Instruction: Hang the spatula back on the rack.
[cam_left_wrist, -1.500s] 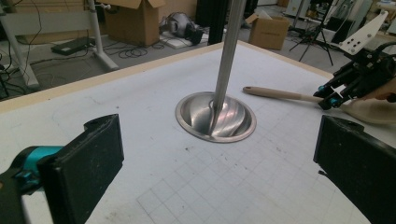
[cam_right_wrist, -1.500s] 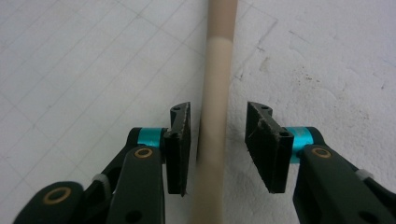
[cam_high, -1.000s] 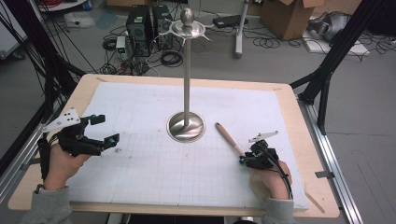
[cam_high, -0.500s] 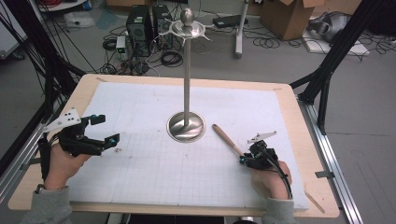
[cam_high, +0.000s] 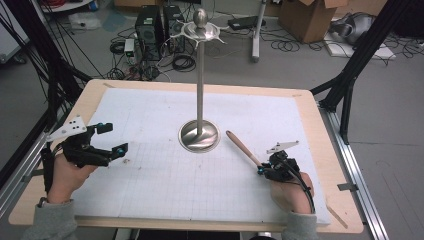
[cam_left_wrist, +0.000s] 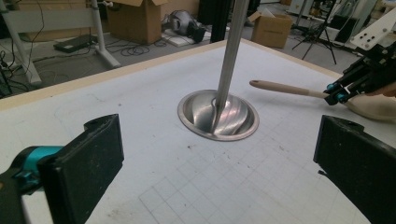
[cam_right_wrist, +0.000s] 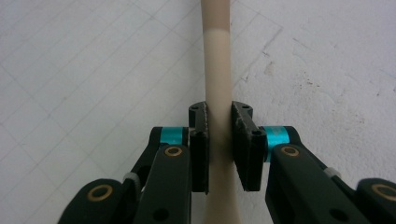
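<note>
Item: wooden utensil handle (cam_high: 243, 148), raised beside the metal stand (cam_high: 200, 136).
Right gripper (cam_right_wrist: 219, 140): clamped on its pale shaft.
Left gripper (cam_high: 111, 139): held apart, empty.
Handling: judged light, stiff, smooth; best gripped mid-shaft.

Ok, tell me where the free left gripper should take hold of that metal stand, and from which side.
Grip the metal stand on its thin upright pole, low down just above the round base. Come in level from the left gripper's own side, jaws wide open either side of the pole. The base is broad, flat and sloped, so it gives the jaws nothing to close on, while the pole is narrow and bare.
</note>
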